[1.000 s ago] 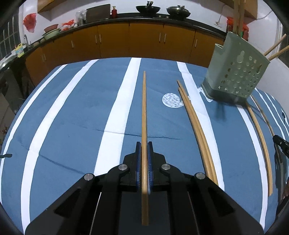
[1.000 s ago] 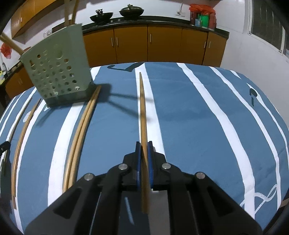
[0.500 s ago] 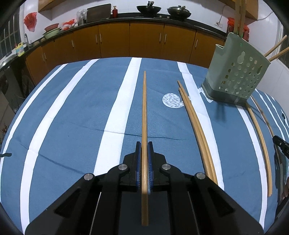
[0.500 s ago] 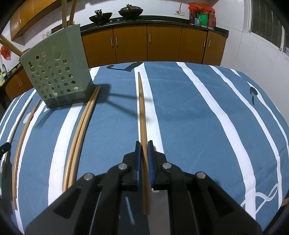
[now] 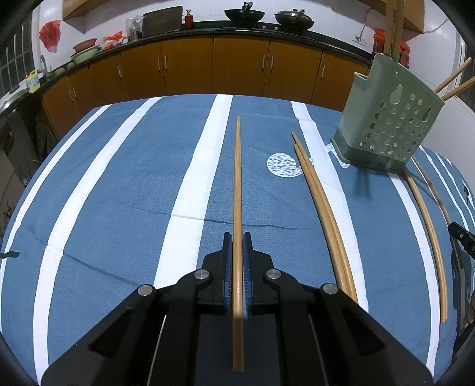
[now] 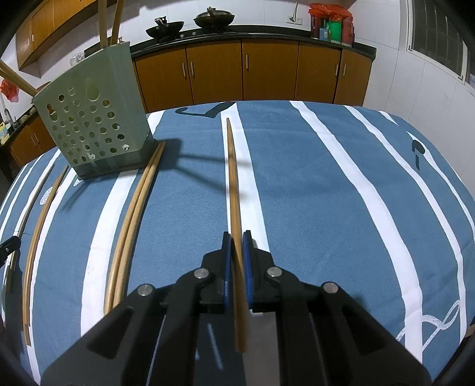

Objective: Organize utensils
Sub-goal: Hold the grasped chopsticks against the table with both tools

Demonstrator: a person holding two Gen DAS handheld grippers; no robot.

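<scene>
My left gripper (image 5: 237, 237) is shut on a long wooden chopstick (image 5: 237, 178) that points straight ahead over the blue striped tablecloth (image 5: 118, 178). My right gripper (image 6: 237, 236) is shut on another chopstick (image 6: 233, 178), also pointing forward. A green perforated utensil holder (image 5: 389, 118) stands at the right of the left wrist view and at the left (image 6: 92, 118) of the right wrist view, with several chopsticks sticking out of it. A loose pair of chopsticks (image 5: 323, 207) (image 6: 133, 219) lies on the cloth between the grippers. More single chopsticks (image 5: 427, 225) (image 6: 38, 228) lie beside the holder.
Wooden kitchen cabinets (image 5: 237, 68) with a dark counter run behind the table, carrying woks (image 5: 292, 16) and bottles. The tip of the other gripper (image 5: 461, 237) shows at the right edge of the left wrist view. The table's edges curve away on both sides.
</scene>
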